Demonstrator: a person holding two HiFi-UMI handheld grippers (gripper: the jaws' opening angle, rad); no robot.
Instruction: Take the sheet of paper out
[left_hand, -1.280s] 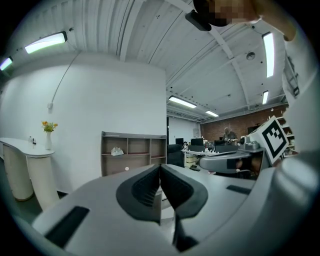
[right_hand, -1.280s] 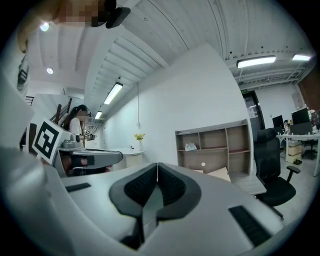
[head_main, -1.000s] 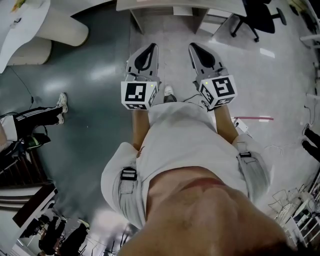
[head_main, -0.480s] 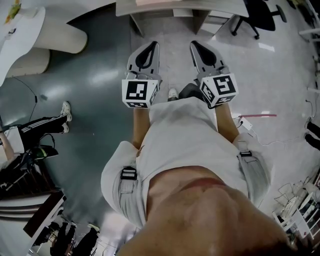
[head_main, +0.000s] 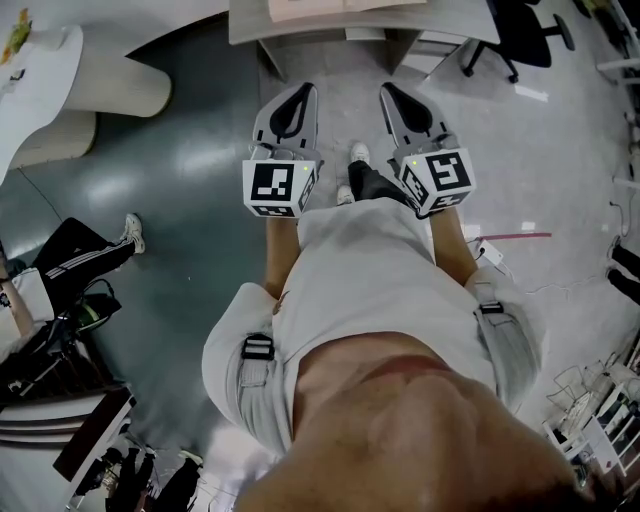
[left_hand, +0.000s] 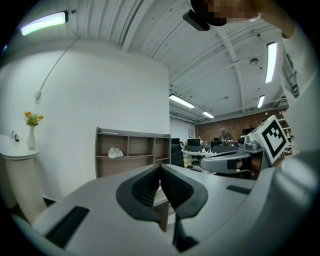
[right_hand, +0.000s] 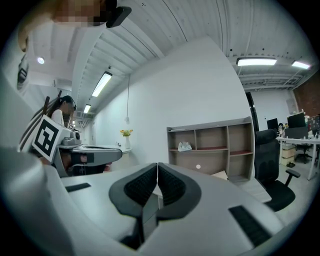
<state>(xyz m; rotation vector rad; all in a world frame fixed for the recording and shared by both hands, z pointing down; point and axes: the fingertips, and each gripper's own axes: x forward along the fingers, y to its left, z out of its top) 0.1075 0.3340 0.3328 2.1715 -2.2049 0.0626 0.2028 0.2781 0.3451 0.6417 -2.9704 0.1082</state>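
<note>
Both grippers are held side by side at waist height, pointing level over the floor. My left gripper (head_main: 299, 93) has its jaws together with nothing between them, and so does my right gripper (head_main: 389, 91). In the left gripper view the pads (left_hand: 150, 186) meet at the tip (left_hand: 160, 167); in the right gripper view the tip (right_hand: 157, 166) is closed too. Ahead stands a wooden open shelf unit (left_hand: 131, 150) (right_hand: 215, 145) with a crumpled white thing (left_hand: 115, 152) (right_hand: 184, 146) on one shelf. Pale sheets (head_main: 330, 5) lie on a tabletop (head_main: 250, 30) at the top of the head view.
A black office chair (head_main: 515, 35) (right_hand: 272, 172) stands right of the shelf. A white rounded counter (head_main: 40, 70) with a flower vase (left_hand: 31, 136) is on the left. A bystander's leg (head_main: 90, 250) crosses the floor at left. Desks with people fill the far room (left_hand: 225, 142).
The tabletop at the top of the head view has come nearer. My foot has stepped forward between the grippers. The bystander's leg at left has shifted down the frame. Both grippers stay shut.
</note>
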